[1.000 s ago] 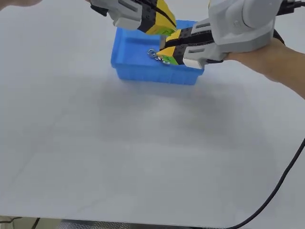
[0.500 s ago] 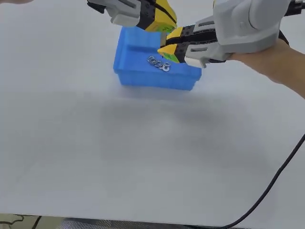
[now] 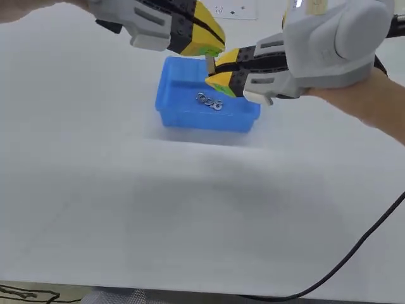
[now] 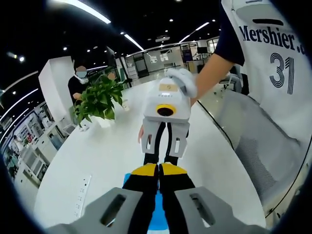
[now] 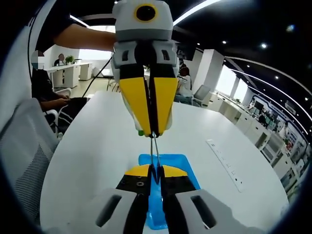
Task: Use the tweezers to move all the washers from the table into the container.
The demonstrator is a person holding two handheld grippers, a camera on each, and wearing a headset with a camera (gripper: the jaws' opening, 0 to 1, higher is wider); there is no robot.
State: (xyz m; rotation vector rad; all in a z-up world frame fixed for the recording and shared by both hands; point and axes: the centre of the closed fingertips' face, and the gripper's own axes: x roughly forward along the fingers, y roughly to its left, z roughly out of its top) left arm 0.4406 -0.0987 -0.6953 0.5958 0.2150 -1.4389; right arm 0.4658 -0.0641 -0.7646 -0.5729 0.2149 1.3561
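A blue container point(image 3: 183, 117) stands on the white table point(image 3: 190, 215) with several metal washers point(image 3: 209, 101) lying together inside it. Above its far side my left gripper point(image 3: 214, 45) and right gripper point(image 3: 219, 71) meet tip to tip. Thin metal tweezers point(image 5: 155, 151) run between them. The right gripper point(image 5: 155, 171) is shut on one end and the left gripper point(image 5: 153, 131) is shut on the other. In the left gripper view my own jaws point(image 4: 159, 168) are closed over the container point(image 4: 157, 219).
A black cable point(image 3: 373, 234) trails off the table's right front edge. A socket strip point(image 5: 224, 165) lies on the table beyond the container. A potted plant point(image 4: 100, 100) stands at the far end, and people sit at desks around.
The right gripper's tip has lifted from beside the washers to above the container's far wall. The left gripper stays against it. The camera has moved, so the container sits lower in view.
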